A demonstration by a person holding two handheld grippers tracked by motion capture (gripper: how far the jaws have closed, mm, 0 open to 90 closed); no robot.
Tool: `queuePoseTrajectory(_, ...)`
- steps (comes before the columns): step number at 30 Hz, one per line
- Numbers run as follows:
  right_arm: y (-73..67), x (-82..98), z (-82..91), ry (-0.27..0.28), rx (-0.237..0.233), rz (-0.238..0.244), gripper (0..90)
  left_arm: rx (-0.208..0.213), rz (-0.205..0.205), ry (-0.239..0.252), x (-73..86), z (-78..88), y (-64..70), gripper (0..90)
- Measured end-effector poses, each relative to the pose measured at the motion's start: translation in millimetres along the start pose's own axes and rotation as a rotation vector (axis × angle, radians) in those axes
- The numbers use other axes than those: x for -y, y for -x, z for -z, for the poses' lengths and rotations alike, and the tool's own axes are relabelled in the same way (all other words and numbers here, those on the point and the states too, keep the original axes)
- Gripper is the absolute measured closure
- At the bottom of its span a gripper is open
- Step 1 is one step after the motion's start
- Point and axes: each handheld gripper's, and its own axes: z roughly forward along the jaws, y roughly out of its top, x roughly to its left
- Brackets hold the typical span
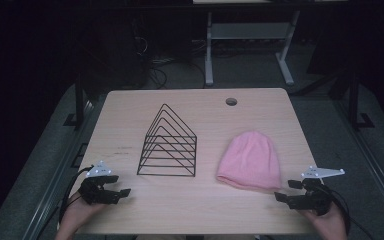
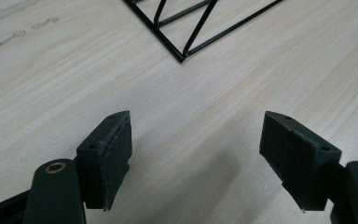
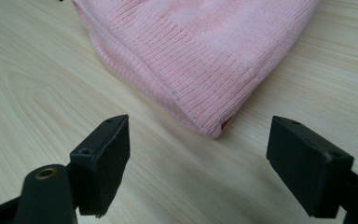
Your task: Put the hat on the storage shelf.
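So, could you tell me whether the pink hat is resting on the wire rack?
No, the pink hat lies flat on the table, apart from the wire rack.

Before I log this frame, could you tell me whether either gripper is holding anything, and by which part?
Nothing is held. The left gripper is open over bare table; the right gripper is open, short of the pink hat.

Rack (image 1: 168, 144) left of hat (image 1: 250, 161)

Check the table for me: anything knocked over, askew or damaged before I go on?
Nothing stands out. The black wire rack stands upright on the table, the pink beanie lies flat beside it, and the left gripper and right gripper sit open, apart from both.
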Motion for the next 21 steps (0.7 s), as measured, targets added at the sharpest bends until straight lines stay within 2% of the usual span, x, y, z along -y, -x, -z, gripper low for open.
queuePoseTrajectory(2, 0.4, -0.2, 0.3, 0.003, 0.0, -0.005, 20.7, 0.002, -0.012, -0.005, 0.0, -0.7, -0.7, 25.4)
queuePoseTrajectory(10, -1.1, -3.2, 0.7, 0.001, 0.002, -0.006, 19.4, 0.009, -0.006, -0.007, 2.2, 0.3, -1.3, 25.4)
queuePoseTrajectory(12, -2.0, -7.9, 0.4, 0.002, -0.012, -0.006, 18.1, 0.008, 0.014, 0.003, 4.0, 1.2, -1.8, 25.3)
queuePoseTrajectory(18, -1.1, -16.7, -1.0, -0.002, -0.027, -0.004, 17.3, 0.005, 0.007, 0.001, 4.1, 2.3, -1.4, 25.3)
queuePoseTrajectory(21, -0.5, -26.3, -2.2, -0.012, -0.031, 0.001, 16.6, 0.006, 0.017, 0.002, 4.4, 1.7, -1.9, 25.4)
